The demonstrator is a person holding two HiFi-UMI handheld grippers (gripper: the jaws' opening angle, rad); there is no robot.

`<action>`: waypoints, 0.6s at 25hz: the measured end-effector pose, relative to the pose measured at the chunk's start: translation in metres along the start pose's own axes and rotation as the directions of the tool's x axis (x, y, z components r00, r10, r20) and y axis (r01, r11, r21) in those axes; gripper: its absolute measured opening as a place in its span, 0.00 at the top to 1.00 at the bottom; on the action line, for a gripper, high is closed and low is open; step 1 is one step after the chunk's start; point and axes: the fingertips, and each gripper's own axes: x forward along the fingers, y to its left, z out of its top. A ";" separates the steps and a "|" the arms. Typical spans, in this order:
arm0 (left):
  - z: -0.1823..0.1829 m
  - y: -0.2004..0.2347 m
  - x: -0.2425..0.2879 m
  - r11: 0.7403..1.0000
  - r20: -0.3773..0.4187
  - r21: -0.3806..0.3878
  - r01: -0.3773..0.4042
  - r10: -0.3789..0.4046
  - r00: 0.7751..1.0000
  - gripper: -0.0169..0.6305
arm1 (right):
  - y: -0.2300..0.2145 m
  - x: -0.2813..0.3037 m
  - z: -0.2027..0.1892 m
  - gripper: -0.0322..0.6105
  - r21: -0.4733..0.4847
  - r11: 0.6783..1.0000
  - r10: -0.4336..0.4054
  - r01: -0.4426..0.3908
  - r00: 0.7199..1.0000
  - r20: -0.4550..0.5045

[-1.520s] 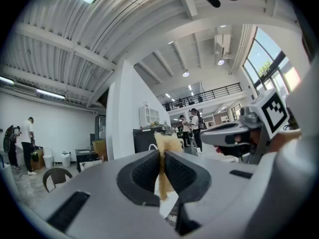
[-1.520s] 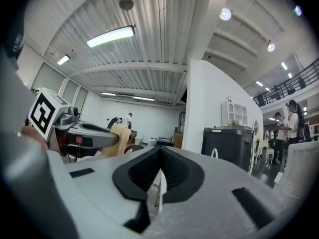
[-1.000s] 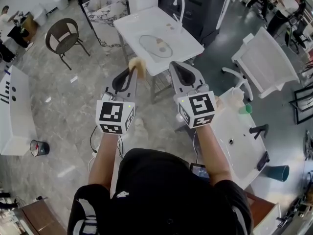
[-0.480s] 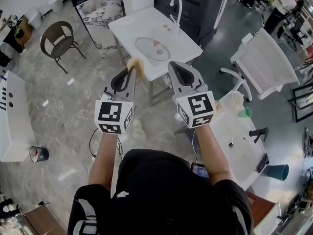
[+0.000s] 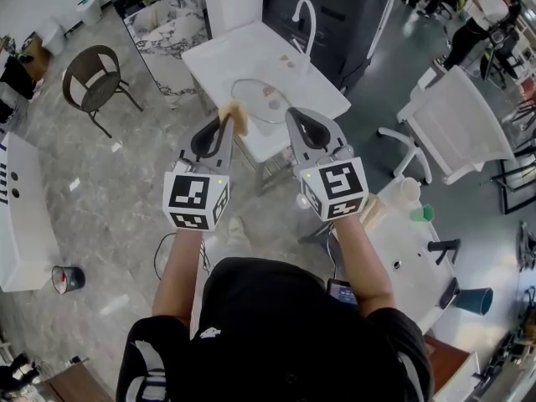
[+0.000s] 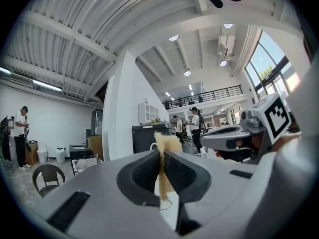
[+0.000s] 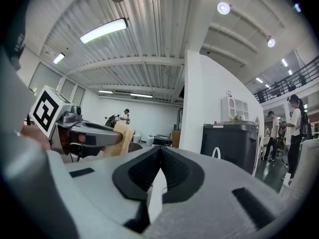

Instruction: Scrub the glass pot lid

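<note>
The glass pot lid [image 5: 259, 99] lies flat on a white sink table [image 5: 218, 57] ahead of me, well beyond both grippers. My left gripper [image 5: 224, 124] is shut on a tan scrub pad [image 5: 234, 116], which sticks out past its tips; in the left gripper view the tan scrub pad [image 6: 165, 146] is pinched between the dark pads. My right gripper [image 5: 300, 117] is shut with nothing between its jaws. Both grippers are held up side by side in front of me, short of the table. In the right gripper view the left gripper with the pad [image 7: 122, 133] shows at the left.
A curved white faucet [image 5: 306, 19] stands at the table's far edge. A brown chair [image 5: 92, 76] is at the far left, a white chair [image 5: 456, 111] at the right. A second white counter [image 5: 410, 241] with a green cup [image 5: 420, 213] lies to my right. People stand in the background.
The sink table and lid have drawn a little nearer and shifted left in the head view as I move forward. Both grippers keep the same pose and stay shut.
</note>
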 end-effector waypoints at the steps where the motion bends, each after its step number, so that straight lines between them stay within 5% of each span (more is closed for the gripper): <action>1: 0.000 0.006 0.006 1.000 -0.002 -0.004 0.005 -0.005 1.000 0.95 | -0.002 0.008 0.001 0.95 0.000 1.000 -0.002 0.002 1.000 -0.002; 15: -0.009 0.098 0.092 0.996 -0.025 -0.019 0.086 -0.087 0.996 0.95 | -0.028 0.127 -0.001 0.95 -0.011 0.998 -0.061 0.060 0.996 -0.058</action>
